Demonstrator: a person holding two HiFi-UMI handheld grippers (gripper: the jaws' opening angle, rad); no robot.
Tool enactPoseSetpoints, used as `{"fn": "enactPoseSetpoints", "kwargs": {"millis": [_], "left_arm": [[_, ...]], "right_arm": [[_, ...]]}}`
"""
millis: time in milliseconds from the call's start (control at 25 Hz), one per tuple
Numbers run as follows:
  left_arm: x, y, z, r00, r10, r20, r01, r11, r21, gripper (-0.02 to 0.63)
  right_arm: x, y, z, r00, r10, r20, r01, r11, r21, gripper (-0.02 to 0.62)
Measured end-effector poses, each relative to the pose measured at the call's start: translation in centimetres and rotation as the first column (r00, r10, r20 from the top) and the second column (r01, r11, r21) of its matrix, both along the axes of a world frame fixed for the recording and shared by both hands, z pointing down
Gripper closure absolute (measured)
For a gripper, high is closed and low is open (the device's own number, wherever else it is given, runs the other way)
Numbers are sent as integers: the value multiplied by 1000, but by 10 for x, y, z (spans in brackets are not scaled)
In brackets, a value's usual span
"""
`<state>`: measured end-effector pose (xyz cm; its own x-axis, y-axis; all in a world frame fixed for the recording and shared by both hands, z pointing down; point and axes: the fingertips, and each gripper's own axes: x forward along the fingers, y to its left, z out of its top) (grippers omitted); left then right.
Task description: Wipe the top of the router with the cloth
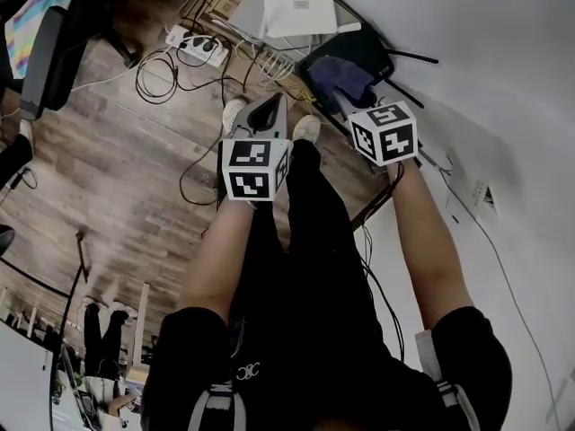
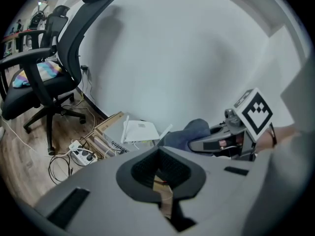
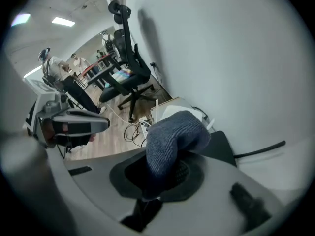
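Right gripper view: right gripper (image 3: 158, 178) clamped on the blue cloth (image 3: 172, 136), right at the router (image 3: 220, 149)!
Its jaws were closed tight on the cloth, which bulged out ahead of them over the black router's top, close against the white wall (image 1: 490, 52). And the left gripper (image 2: 160, 181) hung just beside, jaws pressed together with nothing between them, above the wood floor (image 1: 117, 178); a white device (image 1: 299, 12) and a power strip (image 1: 199, 48) lay beyond.
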<state>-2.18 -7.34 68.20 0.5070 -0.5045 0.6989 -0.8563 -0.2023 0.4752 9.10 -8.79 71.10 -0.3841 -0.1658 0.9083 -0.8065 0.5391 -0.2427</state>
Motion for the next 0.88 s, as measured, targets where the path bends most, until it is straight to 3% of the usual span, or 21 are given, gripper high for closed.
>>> {"fn": "enactPoseSetpoints", "kwargs": {"millis": [200, 560, 880], "left_arm": [[-10, -6, 38, 1000, 9, 9, -9, 1000, -13, 595], [-31, -5, 64, 999, 19, 38, -18, 999, -42, 595], [-45, 0, 75, 999, 19, 48, -15, 998, -68, 595]], "right_arm": [[-4, 6, 51, 988, -134, -75, 130, 990, -53, 551], [-7, 2, 113, 971, -199, -136, 174, 968, -179, 551], [1, 1, 148, 909, -342, -238, 264, 914, -307, 551]]}}
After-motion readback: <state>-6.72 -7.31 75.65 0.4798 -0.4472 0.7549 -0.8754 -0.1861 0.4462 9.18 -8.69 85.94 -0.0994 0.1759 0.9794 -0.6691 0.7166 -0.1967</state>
